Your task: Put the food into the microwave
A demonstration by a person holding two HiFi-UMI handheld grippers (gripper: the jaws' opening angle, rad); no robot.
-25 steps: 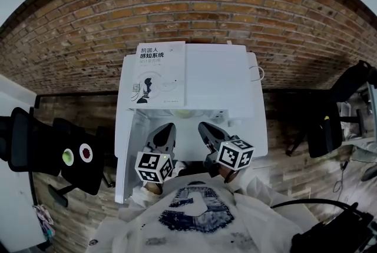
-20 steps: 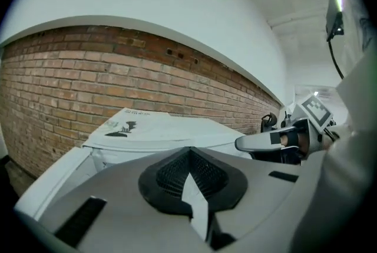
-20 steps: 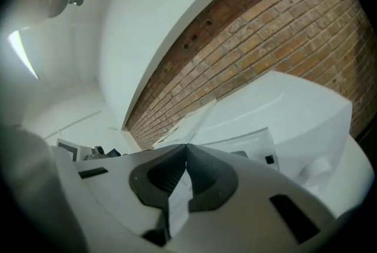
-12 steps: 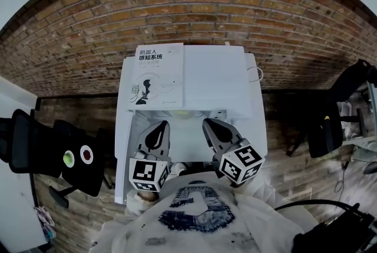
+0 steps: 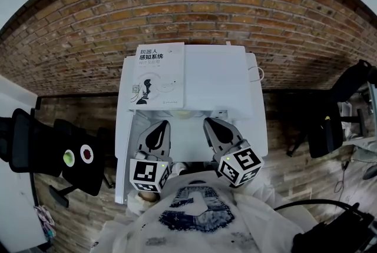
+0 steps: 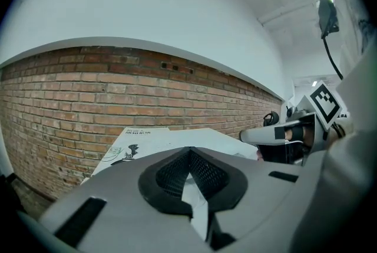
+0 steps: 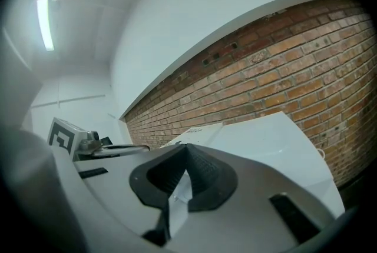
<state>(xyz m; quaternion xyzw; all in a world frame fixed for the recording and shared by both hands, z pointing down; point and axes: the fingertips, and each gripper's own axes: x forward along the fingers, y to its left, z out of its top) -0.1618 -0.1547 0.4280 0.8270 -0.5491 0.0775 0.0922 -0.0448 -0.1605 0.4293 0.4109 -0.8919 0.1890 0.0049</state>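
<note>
The white microwave (image 5: 218, 81) is seen from above against a brick wall, and its top also shows in the left gripper view (image 6: 194, 137) and the right gripper view (image 7: 265, 140). No food is in sight; only a pale yellowish patch (image 5: 184, 112) shows at the microwave's front edge. My left gripper (image 5: 160, 125) and right gripper (image 5: 208, 123) hang side by side just in front of that edge and point at it. The left gripper (image 6: 188, 152) is shut with nothing in it, and so is the right gripper (image 7: 187, 149).
A white book (image 5: 158, 75) lies on the left half of the microwave top. A white panel (image 5: 121, 157), probably the open door, stands at the left. Black office chairs flank the spot at the left (image 5: 35, 146) and right (image 5: 330, 122). A thin cable (image 5: 257, 73) loops off the microwave's right side.
Both grippers have risen toward the head camera and rolled, the right one more. Over the last half second they have hardly moved.
</note>
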